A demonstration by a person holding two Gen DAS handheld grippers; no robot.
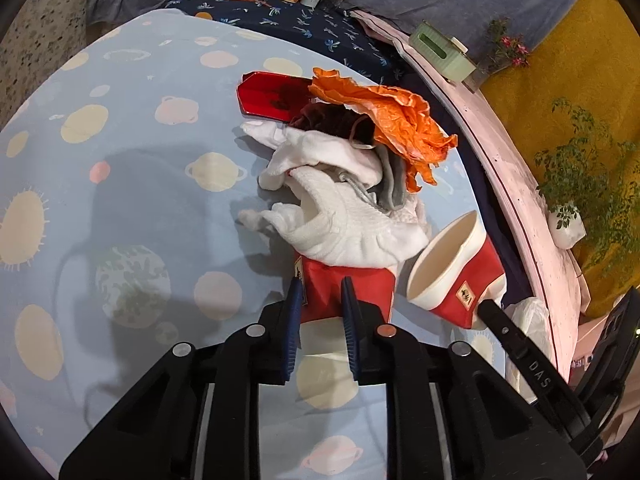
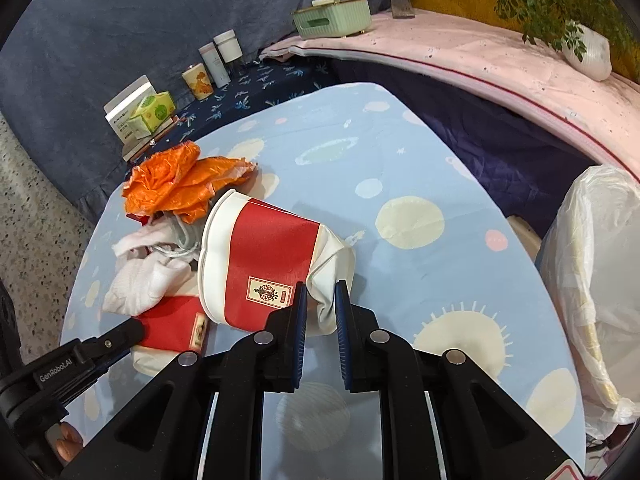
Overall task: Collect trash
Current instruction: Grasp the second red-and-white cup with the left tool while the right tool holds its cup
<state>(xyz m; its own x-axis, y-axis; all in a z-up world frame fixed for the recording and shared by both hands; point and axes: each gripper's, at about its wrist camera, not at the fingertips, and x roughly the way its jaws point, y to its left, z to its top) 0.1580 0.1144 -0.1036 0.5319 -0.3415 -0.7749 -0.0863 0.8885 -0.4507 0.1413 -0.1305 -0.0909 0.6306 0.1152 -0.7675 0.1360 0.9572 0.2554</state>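
Here, crumpled orange wrapper (image 1: pixel 394 120), tapered paper cup (image 2: pixel 264 256).

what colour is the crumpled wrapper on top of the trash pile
Bright orange; the crumpled wrapper shows best in the left wrist view.

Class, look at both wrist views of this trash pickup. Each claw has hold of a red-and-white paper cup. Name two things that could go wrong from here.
1. The right claw pinches only the crumpled base of the right cup, so the cup may slip or tear when lifted.
2. White tissues and an orange wrapper lie heaped over the left cup that the left claw grips; pulling it out could scatter them across the tablecloth.
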